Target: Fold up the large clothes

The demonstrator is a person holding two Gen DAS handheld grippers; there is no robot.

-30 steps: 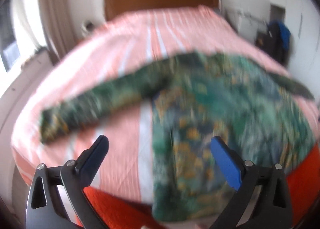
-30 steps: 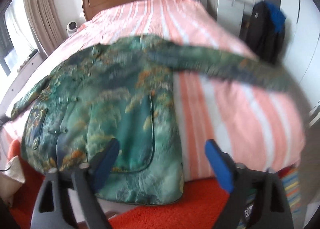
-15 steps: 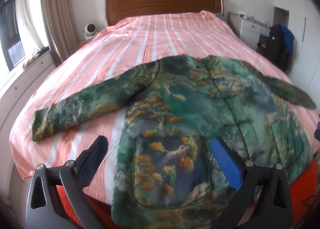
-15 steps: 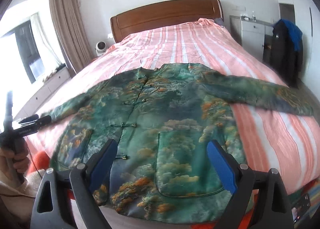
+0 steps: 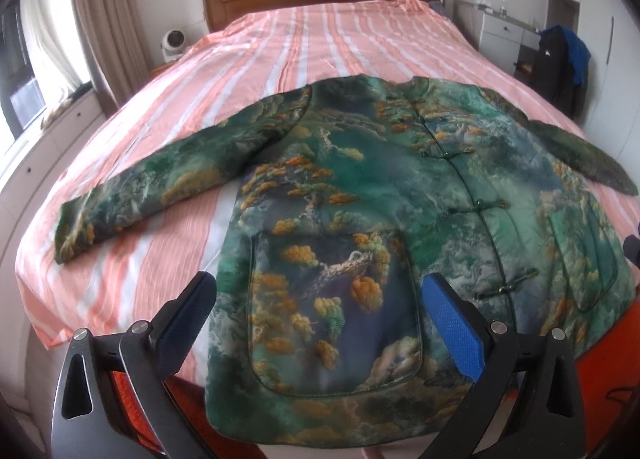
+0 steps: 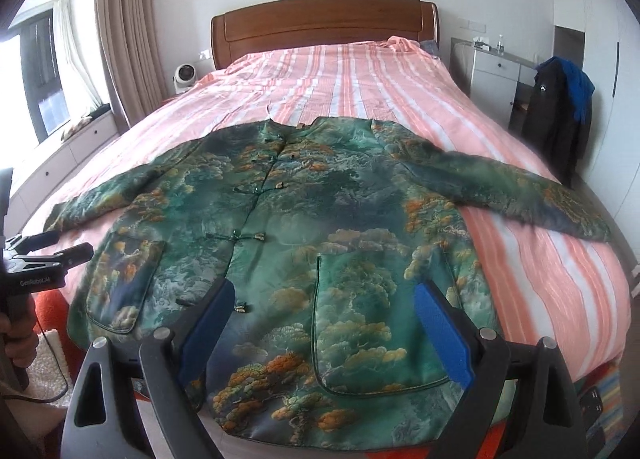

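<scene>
A green jacket [image 5: 380,195] [image 6: 304,227] printed with orange and teal trees lies flat, front up, across the foot of the bed, both sleeves spread out sideways and its hem hanging over the edge. My left gripper [image 5: 320,311] hovers open above the jacket's left patch pocket, nothing between its blue pads. My right gripper [image 6: 324,319] hovers open above the right pocket, also holding nothing. The left gripper's tips [image 6: 52,247] show at the left edge of the right wrist view, held in a hand.
The bed [image 6: 360,71] has a pink and white striped cover and a wooden headboard [image 6: 324,27]. A white cabinet [image 6: 496,75] and a chair hung with dark clothes [image 6: 560,115] stand on the right. A small fan [image 6: 186,75] and curtains are at left. Orange rug [image 5: 600,371] lies below.
Both views have swung from a blurred, off-centre look to a steady one facing the jacket squarely. The grippers have come closer to its hem. Both stayed open.
</scene>
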